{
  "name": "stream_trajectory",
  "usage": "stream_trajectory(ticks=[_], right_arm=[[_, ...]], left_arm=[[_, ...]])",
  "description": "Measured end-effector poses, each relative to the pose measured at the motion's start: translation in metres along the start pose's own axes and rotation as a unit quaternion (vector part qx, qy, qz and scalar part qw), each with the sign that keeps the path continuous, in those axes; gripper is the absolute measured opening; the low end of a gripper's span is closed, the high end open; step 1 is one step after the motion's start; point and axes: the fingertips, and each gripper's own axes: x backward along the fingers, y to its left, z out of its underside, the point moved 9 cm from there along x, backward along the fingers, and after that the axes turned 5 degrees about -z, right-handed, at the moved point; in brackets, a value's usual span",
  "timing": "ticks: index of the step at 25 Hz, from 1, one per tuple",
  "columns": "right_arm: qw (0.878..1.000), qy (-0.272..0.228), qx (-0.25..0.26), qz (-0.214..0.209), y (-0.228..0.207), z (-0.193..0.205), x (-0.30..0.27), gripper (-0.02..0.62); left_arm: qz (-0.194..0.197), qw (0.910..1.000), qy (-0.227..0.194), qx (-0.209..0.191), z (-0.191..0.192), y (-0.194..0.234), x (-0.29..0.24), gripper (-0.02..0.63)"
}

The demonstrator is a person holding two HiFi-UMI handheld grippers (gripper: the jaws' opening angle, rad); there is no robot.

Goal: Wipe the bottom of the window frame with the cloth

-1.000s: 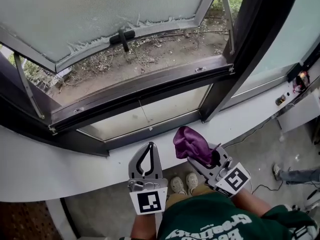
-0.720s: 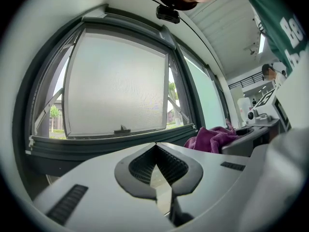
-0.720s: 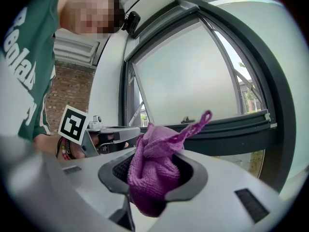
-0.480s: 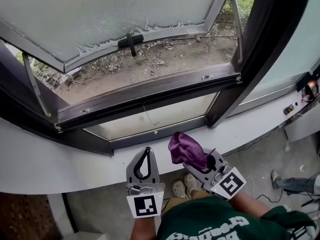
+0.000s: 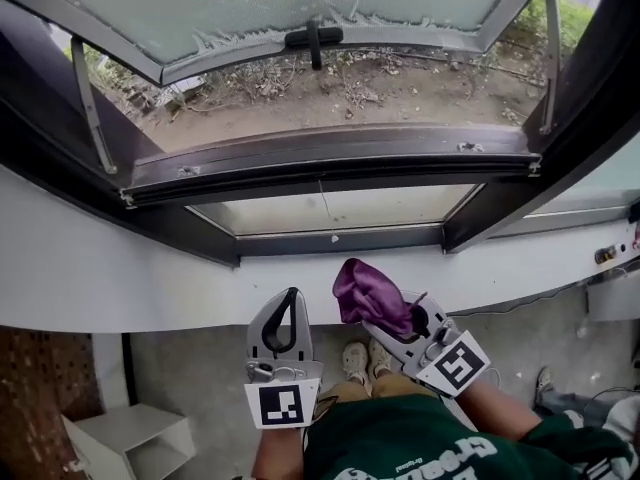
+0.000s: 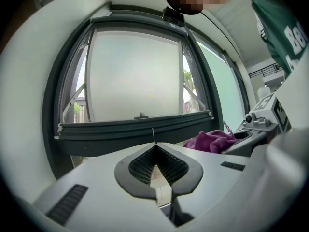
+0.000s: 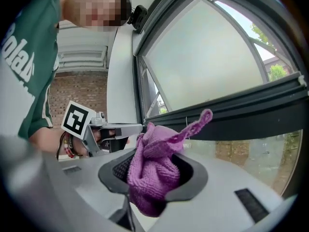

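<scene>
Between the jaws of the right gripper [image 7: 154,178] sits the soft purple knitted cloth [image 5: 368,292]. It is bunched up and squeezed tight, with one thin corner poking out past the tips. It hangs over the edge of the white window ledge [image 5: 100,278], apart from the dark grey metal bottom bar of the window frame [image 5: 330,158]. Just beside it, the left gripper [image 5: 289,298] has its jaws pressed together with nothing between them.
</scene>
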Motion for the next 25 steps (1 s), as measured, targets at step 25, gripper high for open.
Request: stream_trajectory(ticks=[25], right_arm=[[0.995, -0.011, -0.1, -0.013, 0.055, 0.127, -0.267, 0.152]], left_arm=[[-0.014, 0.9999, -0.003, -0.001, 0.168, 0.223, -0.038, 0.003]])
